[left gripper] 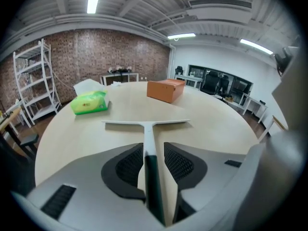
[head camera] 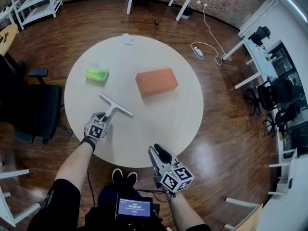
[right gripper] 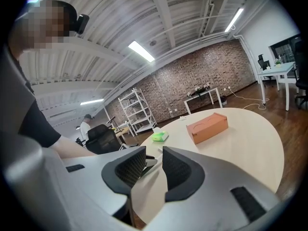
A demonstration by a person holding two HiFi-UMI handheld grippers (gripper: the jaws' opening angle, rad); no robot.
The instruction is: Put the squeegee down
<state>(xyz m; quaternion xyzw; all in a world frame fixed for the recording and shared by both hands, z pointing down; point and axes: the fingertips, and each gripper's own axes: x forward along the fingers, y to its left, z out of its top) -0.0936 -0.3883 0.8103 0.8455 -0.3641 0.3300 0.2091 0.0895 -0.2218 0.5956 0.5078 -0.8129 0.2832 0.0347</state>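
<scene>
Squeegee [head camera: 115, 107] lies flat on the round table [head camera: 185, 88], on the near-left part of the top, blade across and handle pointing back toward the table's near edge. The left gripper [head camera: 107, 118] sits low over that edge, the person's bare forearm stretched nearly straight up to it from below the table. Seen from the left gripper view, the handle runs between the jaws, yet a thin strip of tabletop shows on each side of it, so the left gripper [left gripper: 154, 158] is released around the squeegee [left gripper: 147, 126], not squeezing it.

The right gripper [head camera: 161, 154] hangs off the table's near edge over the wooden floor, angled up toward the tabletop, elbow tucked in. Its jaws stand apart with nothing between them, as the right gripper [right gripper: 154, 165] view shows.

An orange box [head camera: 156, 82] rests near the table's middle and a green pack [head camera: 97, 74] on its left side, both well apart from the squeegee. The table's right half is bare. A black chair [head camera: 29, 105] stands just off the table's left rim.
</scene>
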